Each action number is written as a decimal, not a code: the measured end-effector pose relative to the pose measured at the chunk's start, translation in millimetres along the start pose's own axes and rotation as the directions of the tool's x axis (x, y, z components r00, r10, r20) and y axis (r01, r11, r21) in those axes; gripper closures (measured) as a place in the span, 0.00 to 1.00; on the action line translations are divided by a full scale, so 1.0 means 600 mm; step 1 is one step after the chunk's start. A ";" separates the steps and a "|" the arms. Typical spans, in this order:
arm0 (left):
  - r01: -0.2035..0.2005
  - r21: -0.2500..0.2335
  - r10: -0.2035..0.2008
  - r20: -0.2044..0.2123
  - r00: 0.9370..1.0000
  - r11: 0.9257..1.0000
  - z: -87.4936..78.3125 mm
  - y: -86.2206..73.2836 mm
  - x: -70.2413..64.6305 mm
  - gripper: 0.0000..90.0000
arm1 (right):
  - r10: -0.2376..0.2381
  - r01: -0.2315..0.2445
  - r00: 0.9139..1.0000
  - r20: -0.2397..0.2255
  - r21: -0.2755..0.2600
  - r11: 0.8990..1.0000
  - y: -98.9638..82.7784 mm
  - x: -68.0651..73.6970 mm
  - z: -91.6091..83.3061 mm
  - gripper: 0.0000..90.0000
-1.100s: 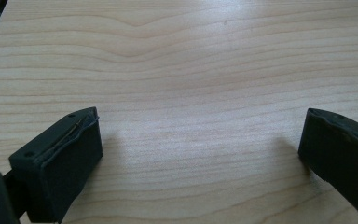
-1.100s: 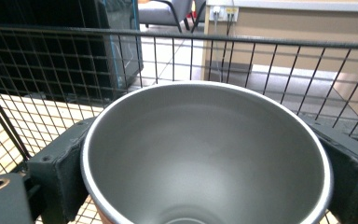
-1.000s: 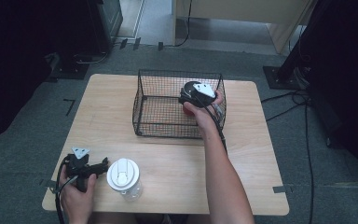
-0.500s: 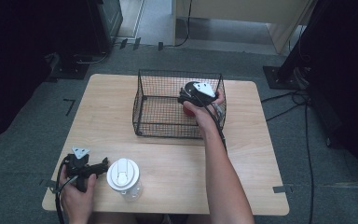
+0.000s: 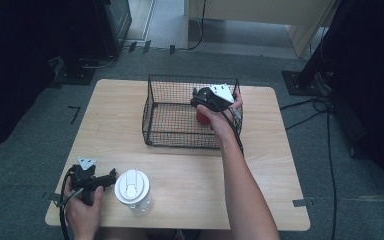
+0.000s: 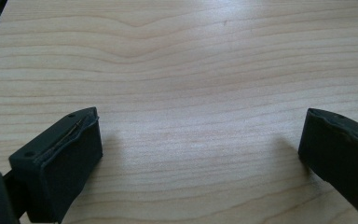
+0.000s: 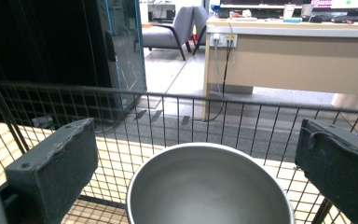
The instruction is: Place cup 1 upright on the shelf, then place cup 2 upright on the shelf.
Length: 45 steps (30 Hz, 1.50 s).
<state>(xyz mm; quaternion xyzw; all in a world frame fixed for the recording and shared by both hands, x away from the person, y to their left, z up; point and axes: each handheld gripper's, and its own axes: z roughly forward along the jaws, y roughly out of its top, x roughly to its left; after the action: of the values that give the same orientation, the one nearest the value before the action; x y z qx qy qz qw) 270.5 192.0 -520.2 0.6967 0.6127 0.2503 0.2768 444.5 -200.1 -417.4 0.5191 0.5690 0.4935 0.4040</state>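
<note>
A cup [image 7: 209,186] sits inside the wire basket [image 5: 172,131], at the basket's right end. From above I see a bit of red [image 5: 201,117] under the person's right hand, so the cup looks red on the outside. Inside it is smooth, grey and shiny like metal, with a round rim. It stands upright with its mouth facing up. I can read no words or labels on it.

The right gripper [image 5: 198,100] is just above the cup, over the basket. Its two black jaws have just been opening, and now they stand wide apart. In the right gripper view the cup is down low between the jaws, but the pads do not press on it. There is a gap on each side.

The basket is made of thin black wire in little squares. It stands on the far middle part of the wooden table [image 5: 280,165].

The left gripper [image 5: 111,175] lies low at the near left corner of the table, in the person's left hand. Its jaws are wide apart too, with only bare wood between them in the left gripper view.

Just beside it, on its right, stands a clear jar with a white lid [image 5: 131,188]. The lid has a flip tab on top. The jar is well apart from the basket.
</note>
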 end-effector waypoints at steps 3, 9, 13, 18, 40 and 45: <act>-0.001 0.000 0.001 0.000 1.000 1.000 0.000 0.000 0.000 0.00 | 0.003 -0.003 1.000 -0.005 0.002 1.000 0.007 0.004 -0.010 0.00; -0.001 0.000 0.001 0.000 1.000 1.000 0.000 0.000 0.000 0.00 | 0.005 -0.004 1.000 -0.024 0.029 1.000 0.003 0.013 -0.032 0.00; -0.001 0.001 0.001 0.000 1.000 1.000 0.000 0.000 0.000 0.00 | 0.003 -0.002 0.999 -0.034 0.024 1.000 0.000 0.014 -0.041 0.00; -0.001 0.001 0.001 0.000 1.000 1.000 0.000 0.001 0.000 0.00 | -0.018 0.019 0.998 -0.054 0.019 1.000 0.005 0.020 -0.057 0.00; 0.000 -0.001 0.000 -0.001 1.000 1.000 0.001 0.001 0.000 0.00 | -0.093 0.089 0.976 -0.198 -0.027 0.996 -0.002 0.061 -0.184 0.00; 0.000 0.000 0.000 0.000 1.000 1.000 0.001 0.001 0.000 0.00 | -0.103 0.099 0.967 -0.231 -0.030 0.995 -0.019 0.070 -0.212 0.00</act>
<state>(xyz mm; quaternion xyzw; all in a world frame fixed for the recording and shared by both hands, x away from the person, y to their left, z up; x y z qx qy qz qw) 271.0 191.6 -520.2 0.6966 0.6126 0.2506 0.2767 312.9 -176.6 -402.4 0.4244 0.6336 0.5348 0.3639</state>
